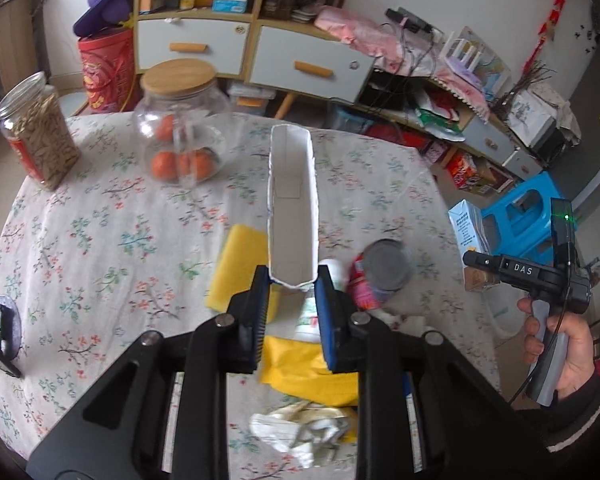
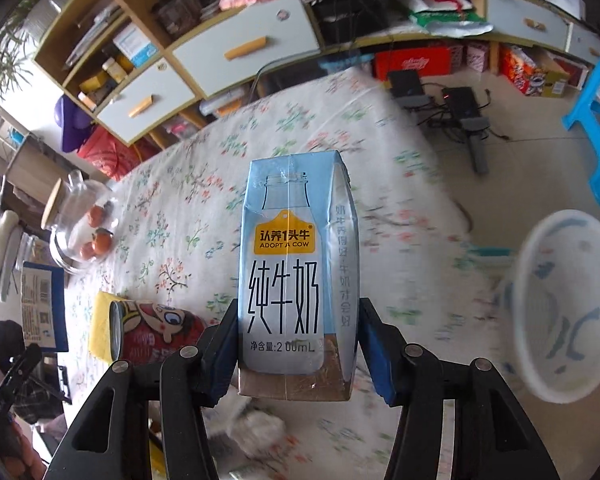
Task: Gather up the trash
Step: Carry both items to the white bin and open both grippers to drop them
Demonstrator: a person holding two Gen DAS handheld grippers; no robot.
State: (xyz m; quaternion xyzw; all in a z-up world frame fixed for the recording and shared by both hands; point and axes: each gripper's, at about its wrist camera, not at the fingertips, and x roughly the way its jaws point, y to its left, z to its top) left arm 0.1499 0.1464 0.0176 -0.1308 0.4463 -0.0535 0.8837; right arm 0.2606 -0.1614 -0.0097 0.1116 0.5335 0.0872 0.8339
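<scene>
The counter (image 1: 100, 216) wears a flowered cloth; behind it stands a drawer cabinet (image 1: 220, 46). A lidded glass jar (image 1: 180, 132) on the counter holds oranges. The left claw (image 1: 291, 292) pinches an open white box (image 1: 292, 208) above the counter; the right claw (image 2: 296, 344) pinches a milk carton (image 2: 292, 272) above it too.

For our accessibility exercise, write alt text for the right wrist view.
The right claw grips a pale blue milk carton upright above a floral tablecloth. A red can lies on its side to the left; a blurred white basket sits to the right.

2 jars (image 1: 38, 132), 1 can (image 1: 382, 270), 1 milk carton (image 2: 296, 272), 1 basket (image 2: 566, 304).
</scene>
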